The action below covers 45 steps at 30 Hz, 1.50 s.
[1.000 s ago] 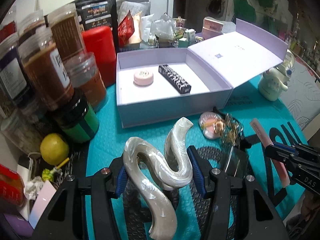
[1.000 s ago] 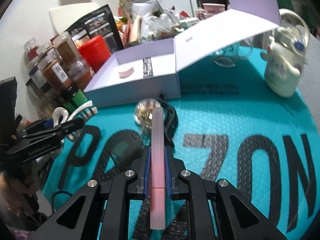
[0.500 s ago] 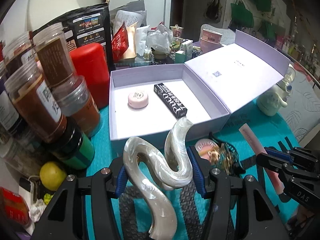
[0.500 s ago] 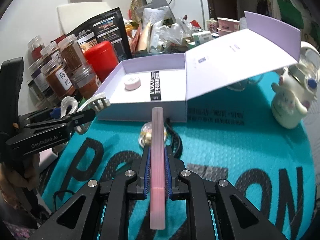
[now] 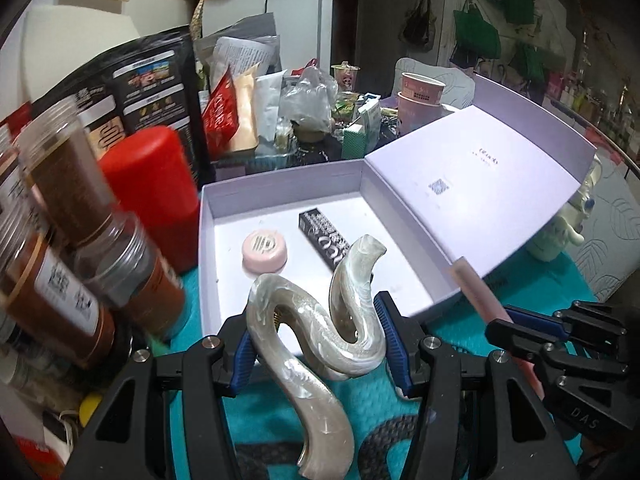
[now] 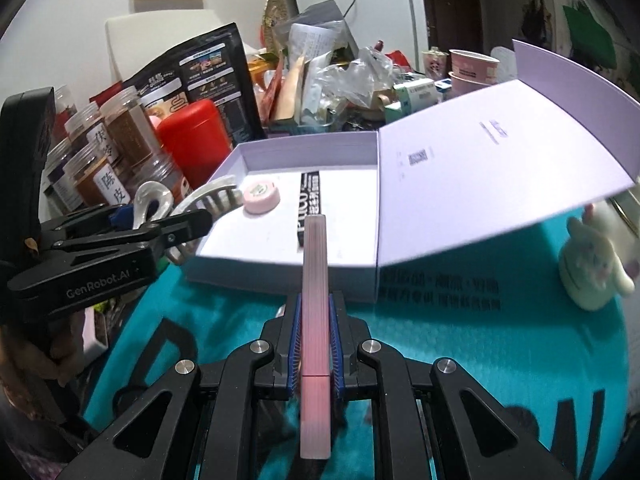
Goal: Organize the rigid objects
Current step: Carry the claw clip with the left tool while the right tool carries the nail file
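Left gripper (image 5: 316,338) clamps pearly hair claw (image 5: 320,320); right gripper (image 6: 315,336) pinches pink tube (image 6: 315,312)

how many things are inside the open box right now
2: a round pink tin on the floor of the lilac cardboard box, and a long black printed carton lying just right of it.

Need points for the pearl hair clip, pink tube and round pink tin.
pearl hair clip (image 5: 320,344), left wrist view, on its curved body between the claw pads.
pink tube (image 6: 315,300), right wrist view, mid-shaft.
round pink tin (image 5: 264,249), left wrist view, on its lid, inside the box.
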Each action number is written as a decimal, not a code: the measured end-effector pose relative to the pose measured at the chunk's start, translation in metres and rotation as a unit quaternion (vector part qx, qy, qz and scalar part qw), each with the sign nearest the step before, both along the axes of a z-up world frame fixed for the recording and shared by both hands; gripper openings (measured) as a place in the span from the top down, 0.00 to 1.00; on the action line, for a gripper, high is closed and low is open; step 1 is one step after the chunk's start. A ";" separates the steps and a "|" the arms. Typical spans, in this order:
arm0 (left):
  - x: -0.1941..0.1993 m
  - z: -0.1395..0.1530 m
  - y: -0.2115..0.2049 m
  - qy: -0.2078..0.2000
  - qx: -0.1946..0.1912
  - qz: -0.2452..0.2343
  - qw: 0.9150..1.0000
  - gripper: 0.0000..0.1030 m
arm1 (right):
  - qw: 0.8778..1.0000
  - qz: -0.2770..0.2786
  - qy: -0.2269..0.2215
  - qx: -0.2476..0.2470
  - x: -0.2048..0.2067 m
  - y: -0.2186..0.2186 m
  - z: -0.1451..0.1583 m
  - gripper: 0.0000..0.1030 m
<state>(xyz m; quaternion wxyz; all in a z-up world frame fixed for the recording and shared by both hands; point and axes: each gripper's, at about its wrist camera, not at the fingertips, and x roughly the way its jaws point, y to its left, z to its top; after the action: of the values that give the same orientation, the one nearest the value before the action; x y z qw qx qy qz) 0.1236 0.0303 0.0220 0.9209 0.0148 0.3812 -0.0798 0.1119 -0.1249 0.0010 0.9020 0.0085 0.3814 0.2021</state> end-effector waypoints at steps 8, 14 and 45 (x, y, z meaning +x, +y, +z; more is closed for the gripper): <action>0.032 0.000 -0.004 0.001 0.003 -0.008 1.000 0.48 | 1.000 -0.001 -0.006 0.001 0.030 0.005 0.000 0.87; 0.059 0.010 -0.002 -0.011 0.010 0.002 1.000 0.48 | 1.000 -0.008 -0.005 -0.011 0.050 0.010 0.000 0.87; 0.142 -0.035 0.048 0.053 -0.008 0.061 0.997 0.48 | 0.998 0.027 0.041 -0.042 0.133 0.072 -0.022 0.87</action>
<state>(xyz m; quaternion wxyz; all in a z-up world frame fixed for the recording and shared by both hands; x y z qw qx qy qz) 0.2661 0.0786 -0.0135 0.9026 -0.0202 0.4292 -0.0268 0.2451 -0.0531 -0.0208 0.8797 -0.0313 0.4258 0.2093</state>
